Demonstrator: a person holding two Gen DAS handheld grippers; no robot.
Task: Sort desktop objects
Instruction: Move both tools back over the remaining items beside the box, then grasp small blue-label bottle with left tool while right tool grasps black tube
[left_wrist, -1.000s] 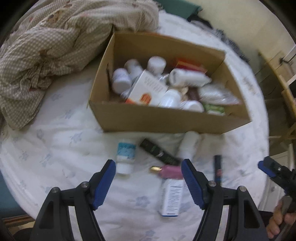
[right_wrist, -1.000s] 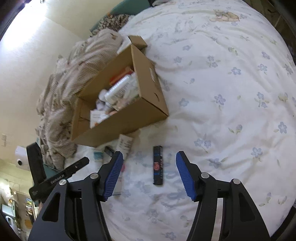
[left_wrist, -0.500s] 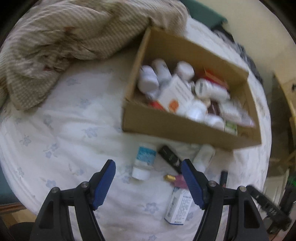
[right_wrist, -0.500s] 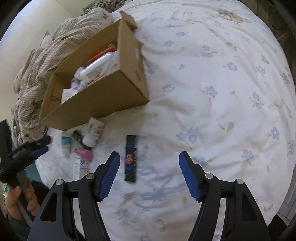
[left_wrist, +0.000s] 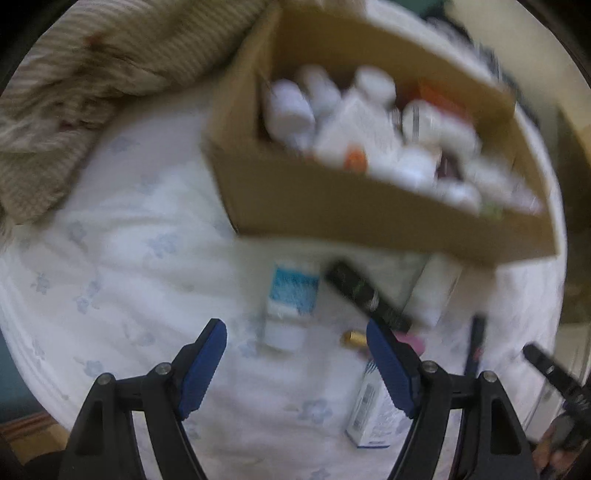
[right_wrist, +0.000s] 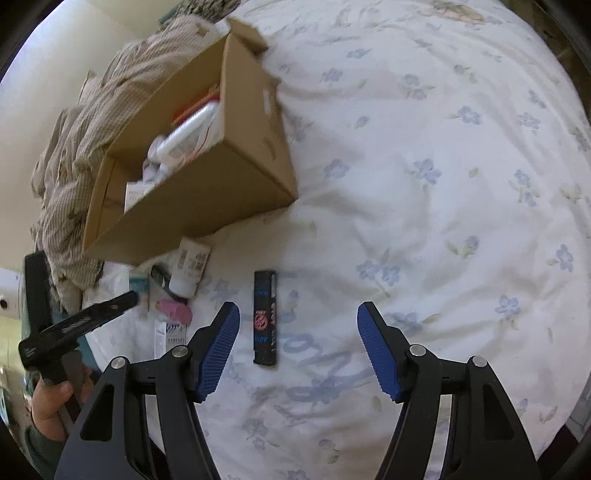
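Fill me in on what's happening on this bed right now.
A person is sorting small toiletries and medicine items with a handheld gripper in each hand. Both are open and hold nothing. The right gripper hovers over a black rectangular packet lying alone on the floral sheet. The left gripper faces a blue-labelled white bottle among several loose items in front of the cardboard box, which already holds bottles and cartons. A rumpled blanket lies behind the box.
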